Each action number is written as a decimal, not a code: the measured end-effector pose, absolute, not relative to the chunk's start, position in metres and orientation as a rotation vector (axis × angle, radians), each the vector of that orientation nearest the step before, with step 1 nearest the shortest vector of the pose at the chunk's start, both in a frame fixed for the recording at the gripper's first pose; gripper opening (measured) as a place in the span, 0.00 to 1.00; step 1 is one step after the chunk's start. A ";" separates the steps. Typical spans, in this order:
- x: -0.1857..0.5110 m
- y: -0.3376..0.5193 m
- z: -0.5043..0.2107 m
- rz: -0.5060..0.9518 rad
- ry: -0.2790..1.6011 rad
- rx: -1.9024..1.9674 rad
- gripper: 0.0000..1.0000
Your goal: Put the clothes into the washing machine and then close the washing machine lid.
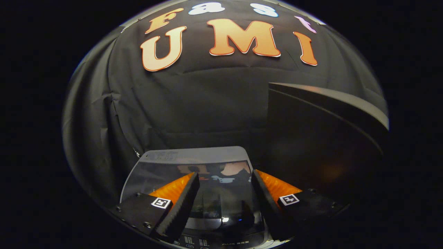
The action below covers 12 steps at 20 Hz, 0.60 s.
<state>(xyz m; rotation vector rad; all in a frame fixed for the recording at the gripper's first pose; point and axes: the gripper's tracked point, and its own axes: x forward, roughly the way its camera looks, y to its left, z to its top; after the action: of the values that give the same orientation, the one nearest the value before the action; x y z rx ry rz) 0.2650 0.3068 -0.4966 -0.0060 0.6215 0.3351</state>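
The small washing machine (193, 155) stands right below and ahead of me, with a grey top rim. Its glass lid (225, 193) lies flat over the tub and mirrors the booth wall, so what lies under it is too dark to tell. My gripper (225, 174) hovers over the lid, open, with nothing between its fingers. The lid's glass shows in the wide gap between them. The machine's control panel (207, 242) with its small buttons sits at the near edge, under the finger bases.
A large dark curved panel with a pale rim (328, 138) rises just right of the machine, close to my right finger. Black cloth wall (193, 103) hangs behind the machine and wraps round to the left.
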 end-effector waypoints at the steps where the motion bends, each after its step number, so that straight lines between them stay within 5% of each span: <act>1: 0.261 0.311 -0.492 0.352 0.611 -0.014 0.98; 12: 0.234 0.328 -0.299 0.459 0.319 -0.017 0.99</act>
<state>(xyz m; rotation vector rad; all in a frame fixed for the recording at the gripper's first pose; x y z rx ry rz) 0.2338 0.3280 -0.2994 -0.0169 0.3192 0.4590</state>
